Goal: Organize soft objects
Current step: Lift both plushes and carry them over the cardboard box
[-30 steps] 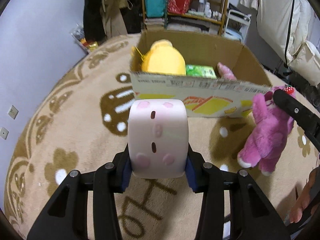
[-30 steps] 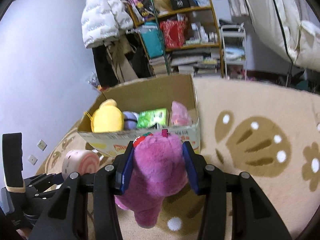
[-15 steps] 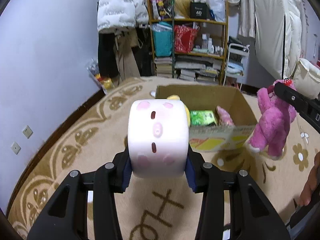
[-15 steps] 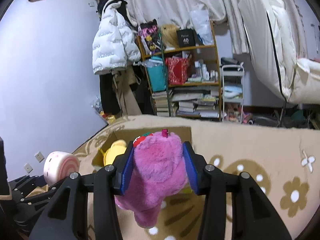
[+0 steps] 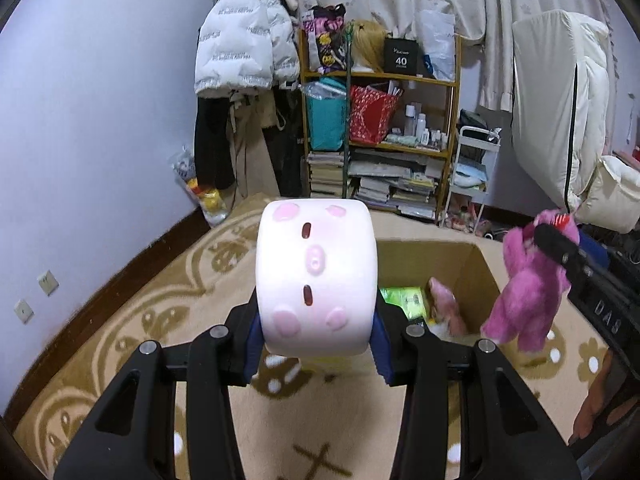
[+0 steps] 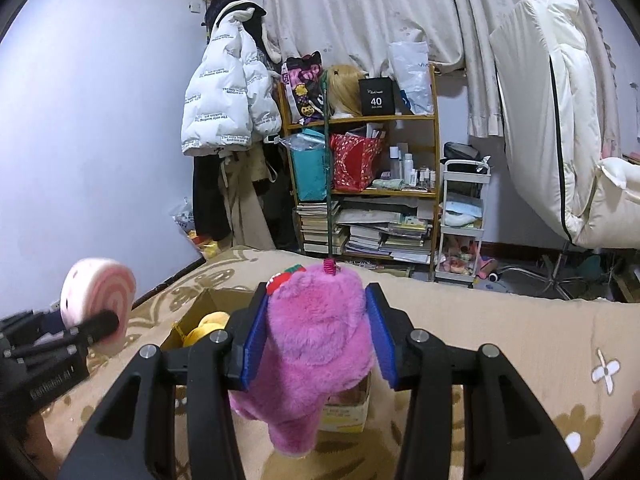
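My left gripper (image 5: pixel 316 340) is shut on a pale pink roll-shaped plush (image 5: pixel 316 280) with a pig face, held high above the rug; it also shows in the right wrist view (image 6: pixel 98 304). My right gripper (image 6: pixel 316 340) is shut on a magenta plush bear (image 6: pixel 316 352), which hangs in the left wrist view (image 5: pixel 524 288) above the right side of an open cardboard box (image 5: pixel 476 264). The box holds a green pack (image 5: pixel 404 300), a small pink toy (image 5: pixel 444 304) and a yellow plush (image 6: pixel 204 328).
A beige rug with brown flower patterns (image 5: pixel 160 312) covers the floor. A cluttered wooden shelf (image 5: pixel 380 140) and hanging coats (image 5: pixel 244 52) stand at the back wall. A white trolley (image 5: pixel 476 168) and white bedding (image 5: pixel 560 120) are at the right.
Both grippers rose with their toys. The box now sits lower and partly hidden behind the held plushes; more of the back wall and shelf shows.
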Tool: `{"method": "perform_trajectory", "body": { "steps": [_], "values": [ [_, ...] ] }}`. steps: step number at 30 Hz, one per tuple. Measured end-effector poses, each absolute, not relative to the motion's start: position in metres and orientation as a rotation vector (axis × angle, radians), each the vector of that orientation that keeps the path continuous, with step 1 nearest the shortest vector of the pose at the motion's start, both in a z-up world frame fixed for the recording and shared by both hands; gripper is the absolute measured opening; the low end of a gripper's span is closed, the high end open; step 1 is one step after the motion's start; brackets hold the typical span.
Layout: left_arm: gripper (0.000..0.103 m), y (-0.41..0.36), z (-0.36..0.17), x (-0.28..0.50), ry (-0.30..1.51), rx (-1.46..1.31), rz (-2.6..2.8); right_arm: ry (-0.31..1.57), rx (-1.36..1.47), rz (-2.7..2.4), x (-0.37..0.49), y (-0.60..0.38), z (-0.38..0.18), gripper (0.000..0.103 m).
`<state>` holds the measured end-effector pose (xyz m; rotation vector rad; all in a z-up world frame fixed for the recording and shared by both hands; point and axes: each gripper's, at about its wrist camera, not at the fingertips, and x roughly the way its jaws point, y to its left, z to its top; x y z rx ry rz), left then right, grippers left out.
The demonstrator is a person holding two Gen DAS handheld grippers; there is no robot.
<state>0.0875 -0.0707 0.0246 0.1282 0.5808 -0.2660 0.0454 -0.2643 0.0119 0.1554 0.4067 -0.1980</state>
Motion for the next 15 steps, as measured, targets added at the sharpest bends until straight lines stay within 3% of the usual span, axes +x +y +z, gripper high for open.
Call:
{"method": "perform_trajectory", "body": {
  "steps": [15],
  "values": [
    [0.043, -0.088, 0.025, 0.132, 0.571, 0.146, -0.297, 0.411, 0.178, -0.177, 0.094, -0.280, 0.007, 0.049]
  ]
}}
